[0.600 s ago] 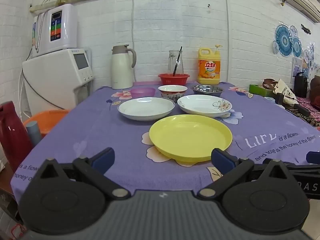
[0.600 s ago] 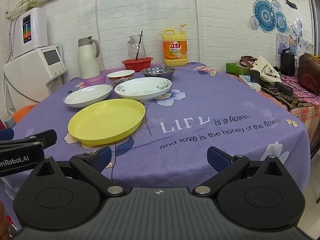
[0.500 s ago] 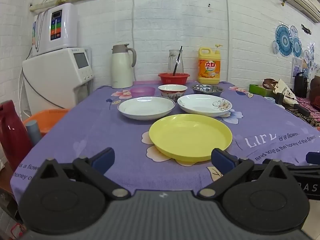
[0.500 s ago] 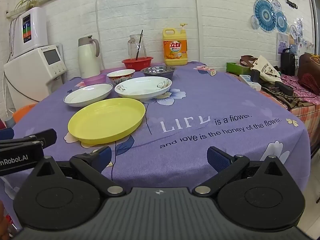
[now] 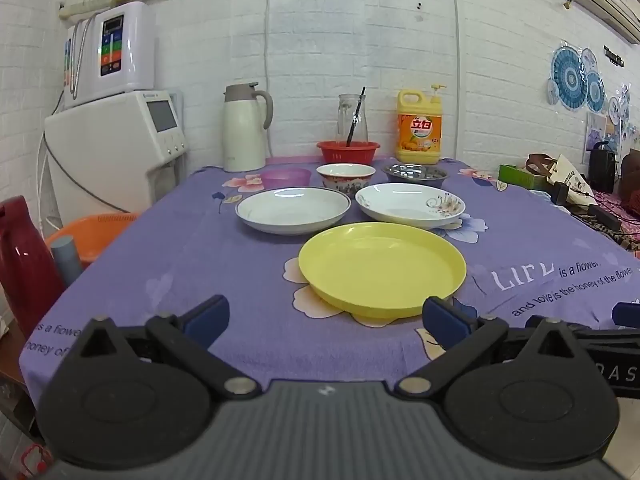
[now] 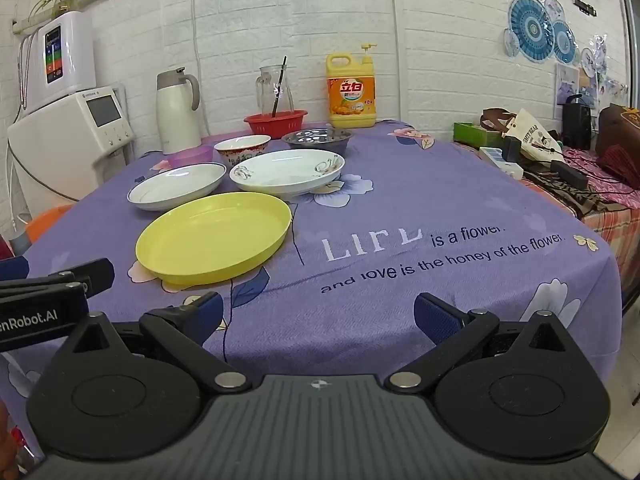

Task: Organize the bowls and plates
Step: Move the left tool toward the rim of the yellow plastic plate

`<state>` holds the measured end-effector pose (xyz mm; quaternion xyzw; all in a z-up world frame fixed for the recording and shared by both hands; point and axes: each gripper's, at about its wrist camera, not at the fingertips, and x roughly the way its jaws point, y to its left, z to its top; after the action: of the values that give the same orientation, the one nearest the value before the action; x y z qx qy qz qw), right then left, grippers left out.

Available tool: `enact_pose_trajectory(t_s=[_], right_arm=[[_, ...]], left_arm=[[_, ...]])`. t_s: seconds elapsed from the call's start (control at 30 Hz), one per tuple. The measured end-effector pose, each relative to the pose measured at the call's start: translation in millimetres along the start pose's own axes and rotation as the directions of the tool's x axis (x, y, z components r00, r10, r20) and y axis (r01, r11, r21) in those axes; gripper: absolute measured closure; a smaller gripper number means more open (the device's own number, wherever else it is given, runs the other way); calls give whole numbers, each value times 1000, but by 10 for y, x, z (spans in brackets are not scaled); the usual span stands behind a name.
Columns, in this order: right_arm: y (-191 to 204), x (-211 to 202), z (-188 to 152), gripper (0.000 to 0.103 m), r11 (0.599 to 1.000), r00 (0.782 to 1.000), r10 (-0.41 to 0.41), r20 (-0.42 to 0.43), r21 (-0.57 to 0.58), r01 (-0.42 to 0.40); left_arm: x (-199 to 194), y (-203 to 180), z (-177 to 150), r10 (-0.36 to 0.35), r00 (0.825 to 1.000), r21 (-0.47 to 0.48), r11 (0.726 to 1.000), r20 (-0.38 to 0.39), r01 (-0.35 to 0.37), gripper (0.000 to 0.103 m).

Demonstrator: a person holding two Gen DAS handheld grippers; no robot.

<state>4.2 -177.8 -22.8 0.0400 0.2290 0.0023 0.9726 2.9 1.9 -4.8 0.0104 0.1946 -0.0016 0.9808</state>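
Just short of the yellow plate (image 5: 382, 268), the left gripper (image 5: 326, 316) and right gripper (image 6: 318, 314) are hovering, jaws spread apart and gripping nothing.

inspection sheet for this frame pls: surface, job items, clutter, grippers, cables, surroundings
Surface: table under a purple floral tablecloth, printed text.
Job's things: yellow plate nearest; blue-rimmed white plate and floral white plate behind it; patterned bowl, purple bowl, steel bowl further back. None stacked.
Clutter: red basket, glass jug, detergent bottle, thermos.
Grippers: left gripper open, empty; right gripper open, empty.
Cables: one down the wall; others on the side bench.
Surroundings: white brick wall, water dispenser.
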Motion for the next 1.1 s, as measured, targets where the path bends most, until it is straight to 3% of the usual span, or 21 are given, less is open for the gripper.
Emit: enact_pose_trajectory(t_s=[1.1], right_arm=[[28,38,-18,0,1000,1000,0,-10,-10,0]], left_arm=[[23,15,-14,-2,1000,-12,1000,-18,2,1]])
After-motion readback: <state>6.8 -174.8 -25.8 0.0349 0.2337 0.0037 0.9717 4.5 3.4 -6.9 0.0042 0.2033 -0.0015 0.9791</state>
